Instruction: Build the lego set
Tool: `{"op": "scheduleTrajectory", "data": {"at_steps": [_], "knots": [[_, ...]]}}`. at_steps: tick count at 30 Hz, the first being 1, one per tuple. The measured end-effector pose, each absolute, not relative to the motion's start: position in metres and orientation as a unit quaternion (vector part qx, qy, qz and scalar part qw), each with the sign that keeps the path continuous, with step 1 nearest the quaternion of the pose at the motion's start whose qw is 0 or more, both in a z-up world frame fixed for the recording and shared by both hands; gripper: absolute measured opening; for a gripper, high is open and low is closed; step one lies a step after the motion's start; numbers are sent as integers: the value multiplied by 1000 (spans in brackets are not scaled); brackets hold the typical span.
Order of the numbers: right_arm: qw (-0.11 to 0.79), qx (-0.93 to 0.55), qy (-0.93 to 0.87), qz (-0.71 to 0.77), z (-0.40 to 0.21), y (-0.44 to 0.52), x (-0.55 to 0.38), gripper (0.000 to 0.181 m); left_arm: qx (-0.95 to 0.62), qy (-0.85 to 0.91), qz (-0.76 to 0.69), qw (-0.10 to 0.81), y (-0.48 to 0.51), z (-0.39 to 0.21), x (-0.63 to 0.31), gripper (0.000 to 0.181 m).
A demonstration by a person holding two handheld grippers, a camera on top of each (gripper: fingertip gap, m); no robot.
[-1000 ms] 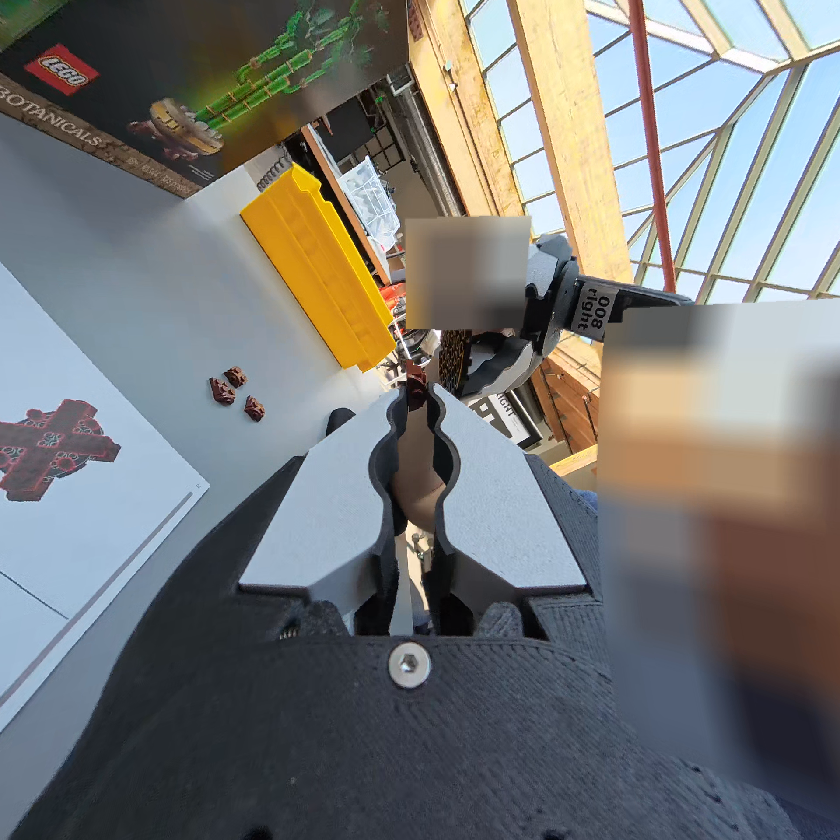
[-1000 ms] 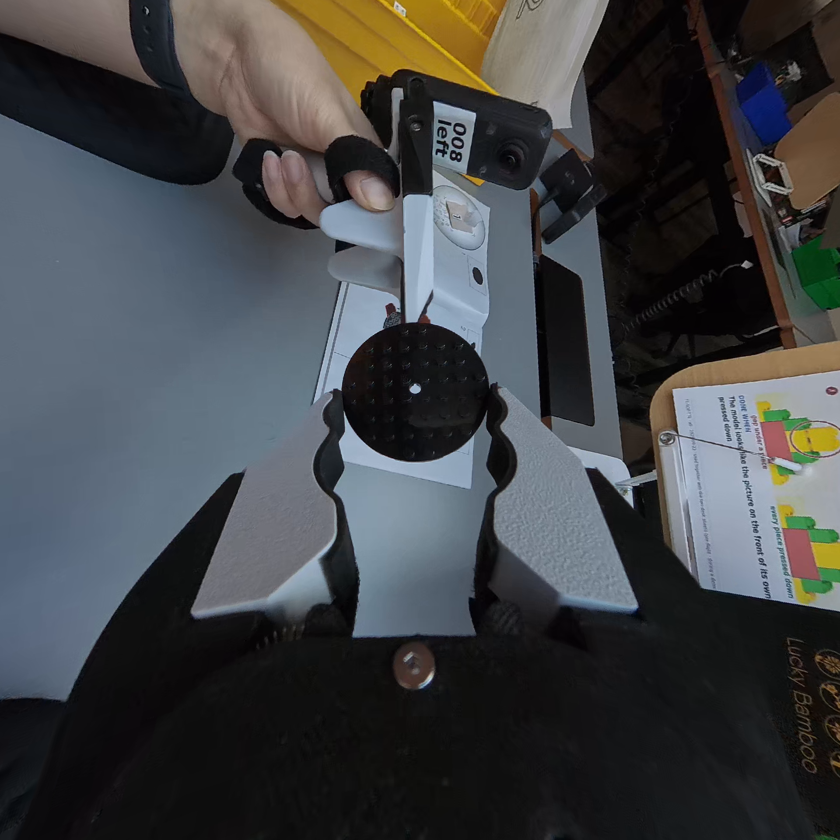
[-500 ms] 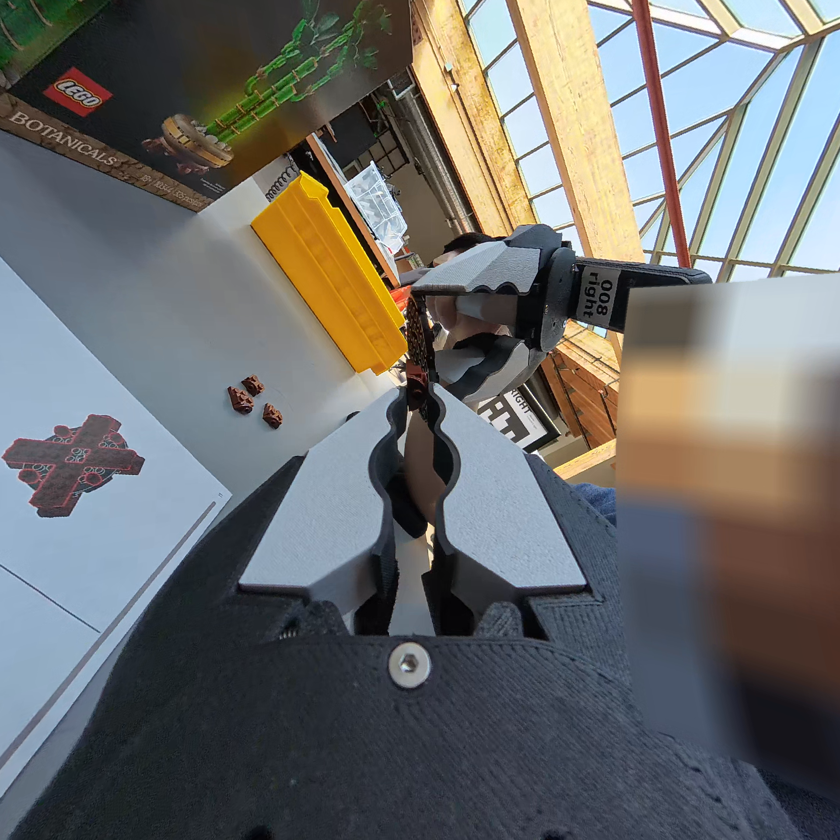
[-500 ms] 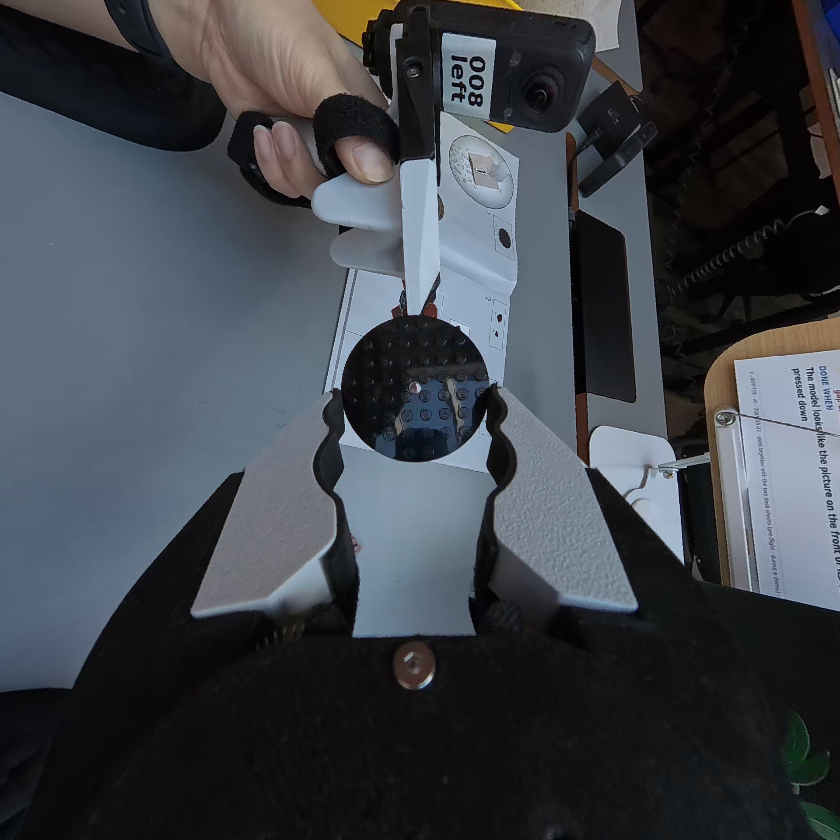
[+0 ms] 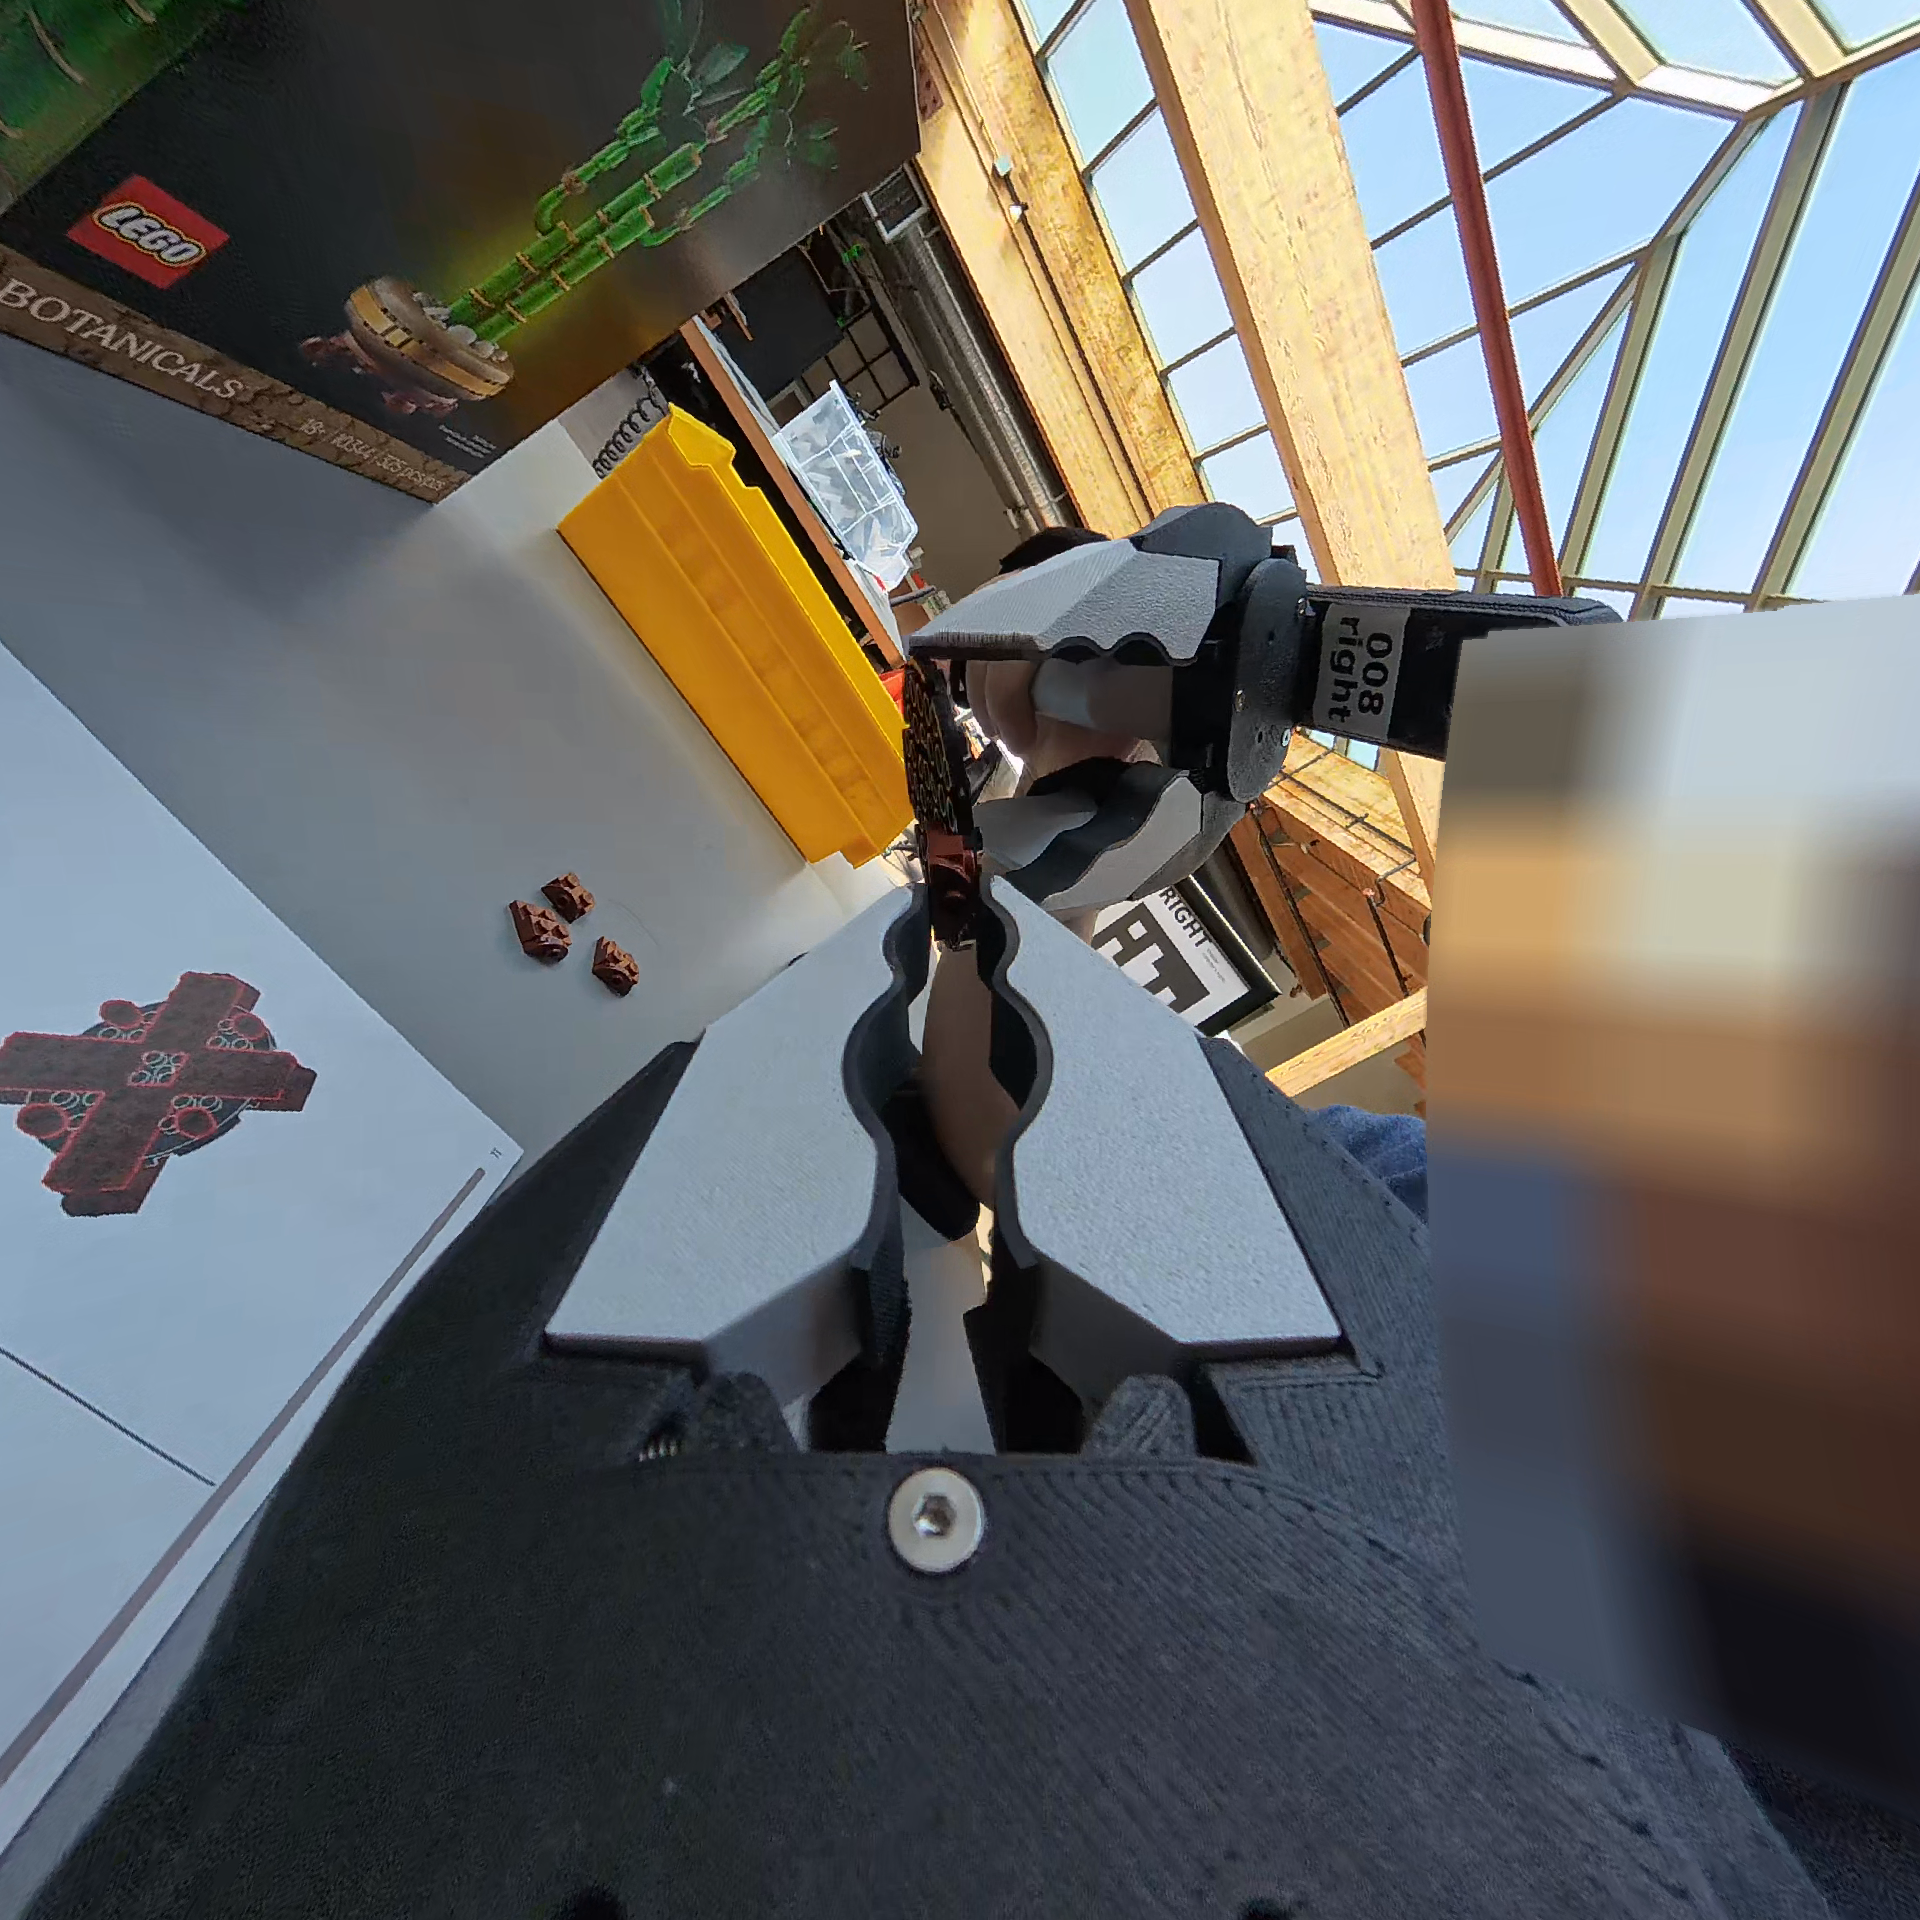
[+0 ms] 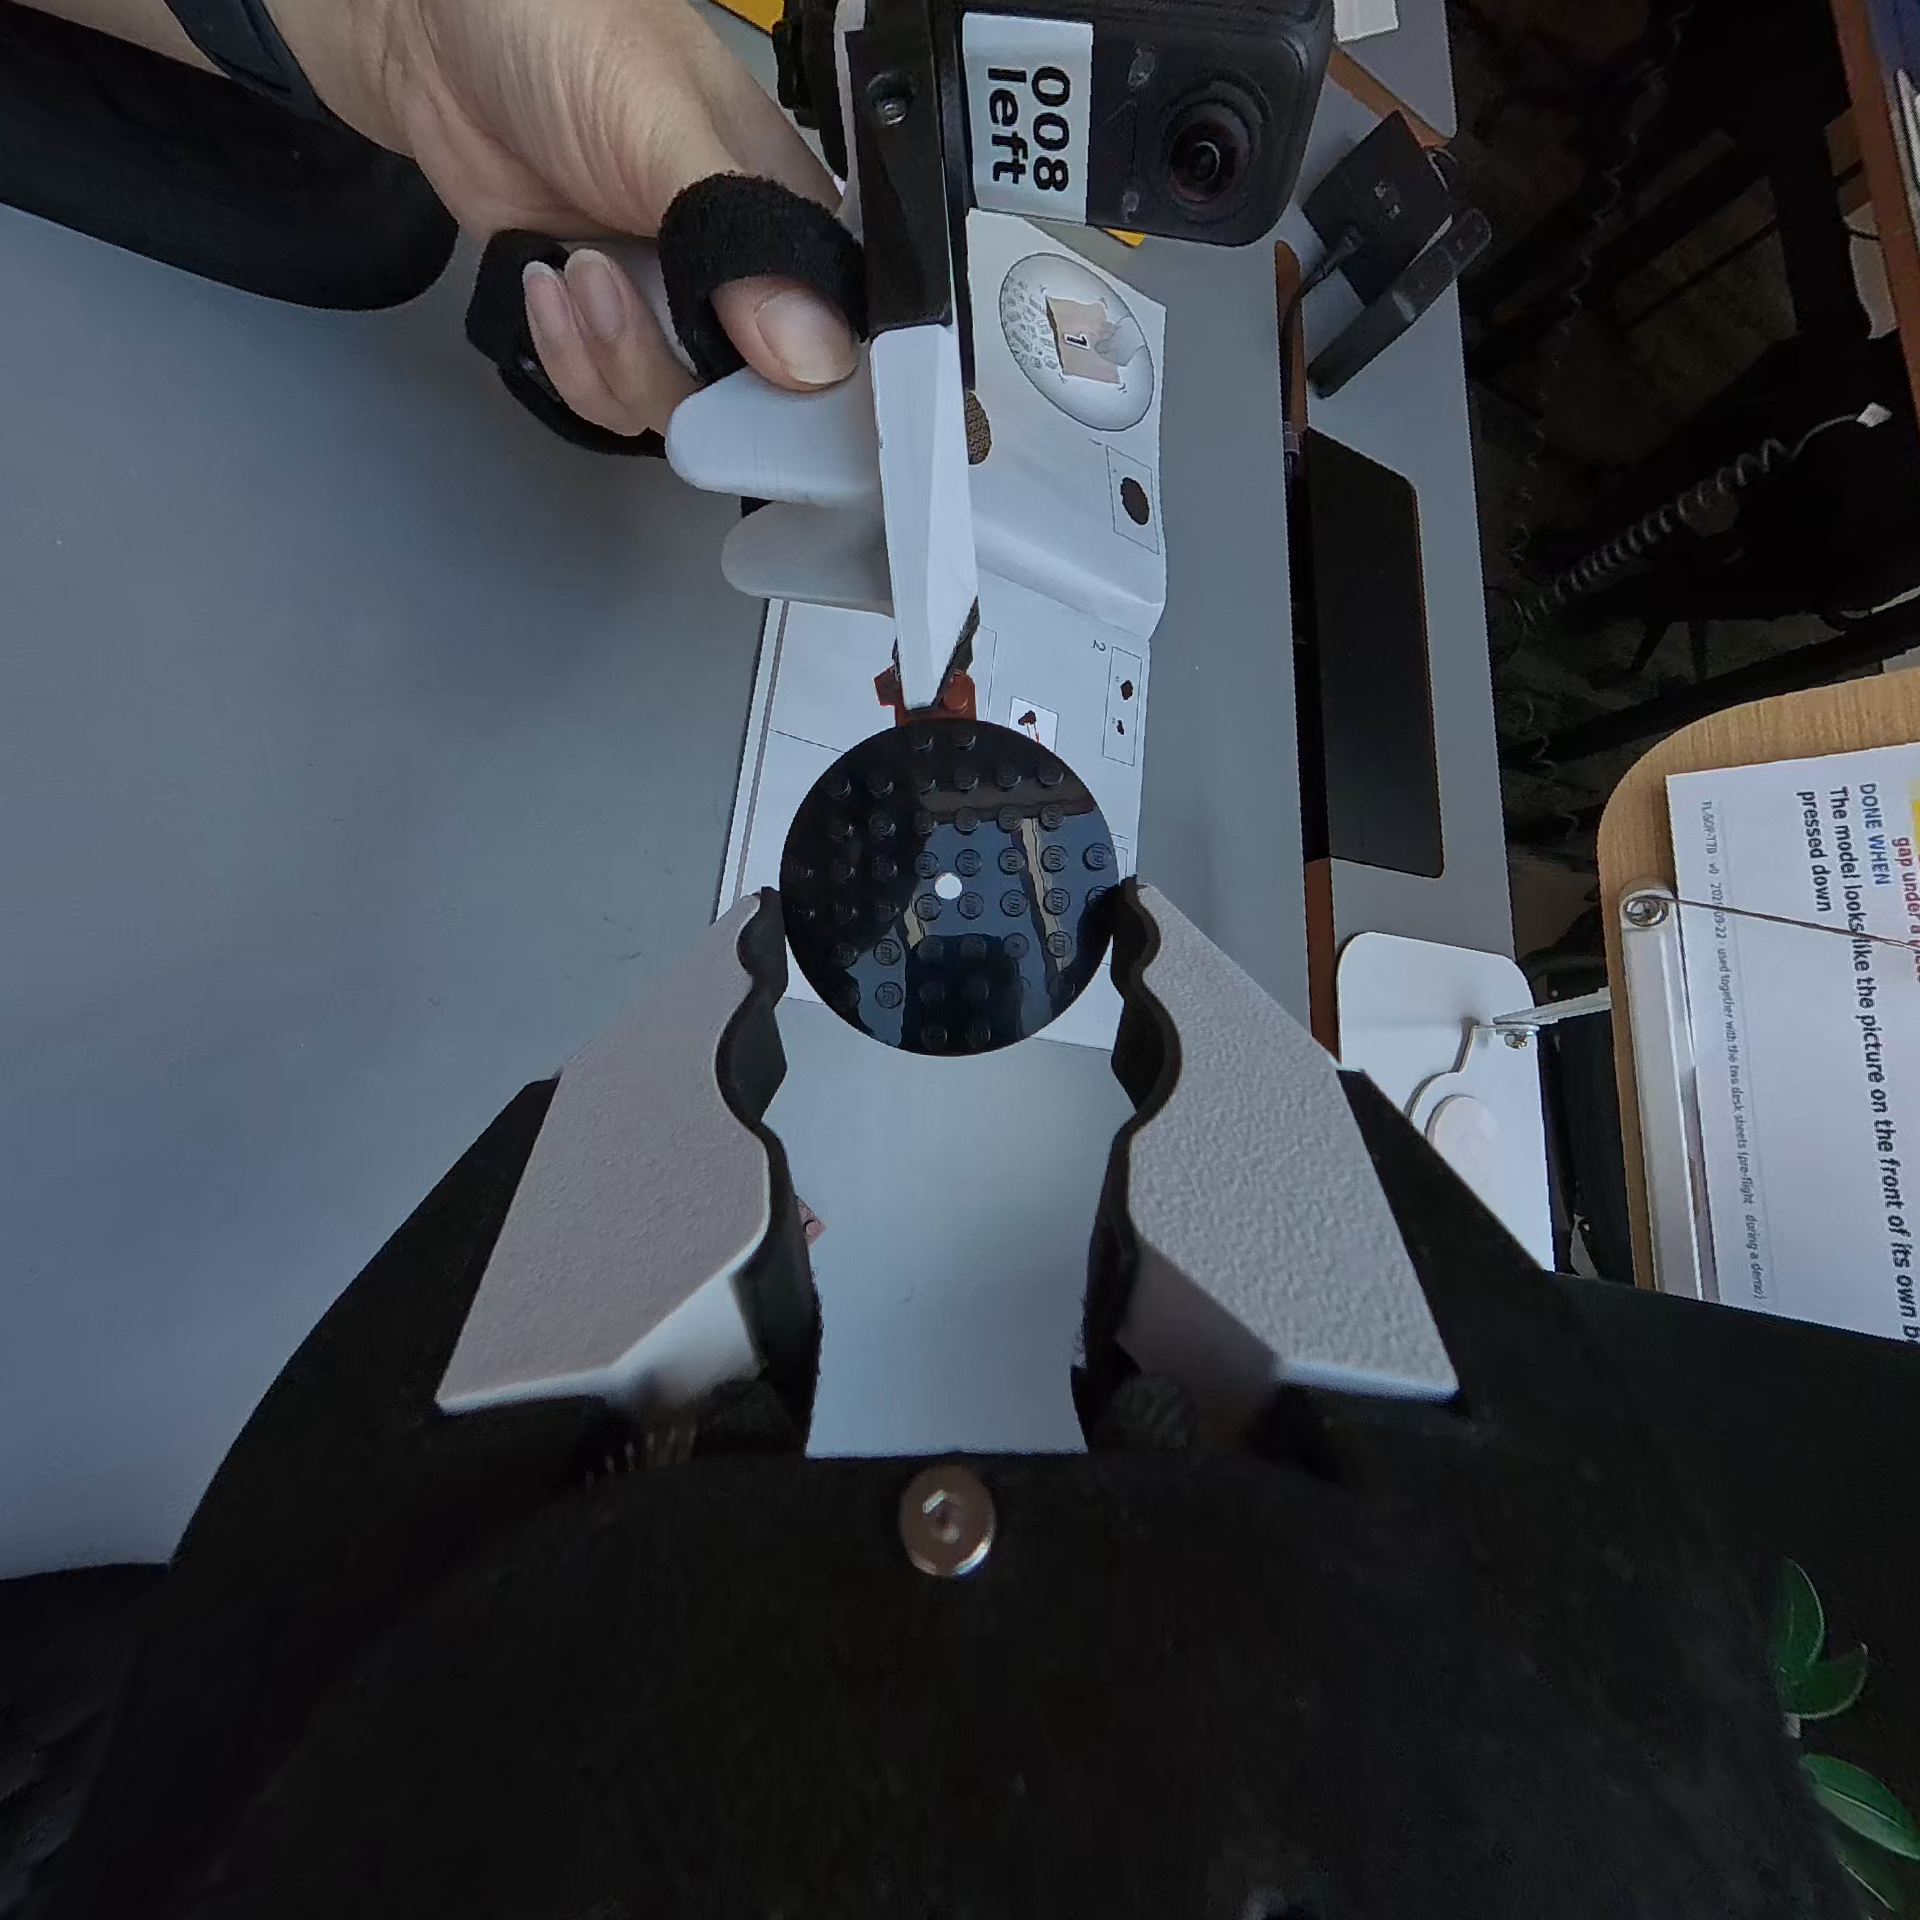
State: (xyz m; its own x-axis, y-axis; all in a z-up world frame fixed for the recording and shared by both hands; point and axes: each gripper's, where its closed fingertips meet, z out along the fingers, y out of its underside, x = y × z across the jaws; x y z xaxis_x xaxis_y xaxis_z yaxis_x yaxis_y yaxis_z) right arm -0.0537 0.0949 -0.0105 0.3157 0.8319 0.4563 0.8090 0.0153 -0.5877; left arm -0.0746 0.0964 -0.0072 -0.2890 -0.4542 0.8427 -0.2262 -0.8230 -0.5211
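Lego round plate [image 6: 945,883] now meets the brown piece [image 6: 930,707] at its far rim, both held in the air above the grey table [image 6: 312,727].

Right gripper [image 6: 940,925] is clenched across the black studded disc, face toward its own camera; left gripper [image 5: 951,914] is pinched on the small reddish-brown piece. Compared with a second ago, the two tools have closed in and the piece has gone from short of the disc to touching its edge. Likely the press-on step; seating cannot be confirmed. Three more brown pieces [image 5: 566,930] wait beside the instruction sheet [image 5: 156,1091].
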Motion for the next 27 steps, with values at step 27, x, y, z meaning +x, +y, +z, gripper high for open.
{"op": "scheduleTrajectory", "data": {"at_steps": [27], "knots": [[329, -729, -592, -100, -31, 98, -47, 63, -615, 298, -721, 116, 100, -26, -68, 6]]}}
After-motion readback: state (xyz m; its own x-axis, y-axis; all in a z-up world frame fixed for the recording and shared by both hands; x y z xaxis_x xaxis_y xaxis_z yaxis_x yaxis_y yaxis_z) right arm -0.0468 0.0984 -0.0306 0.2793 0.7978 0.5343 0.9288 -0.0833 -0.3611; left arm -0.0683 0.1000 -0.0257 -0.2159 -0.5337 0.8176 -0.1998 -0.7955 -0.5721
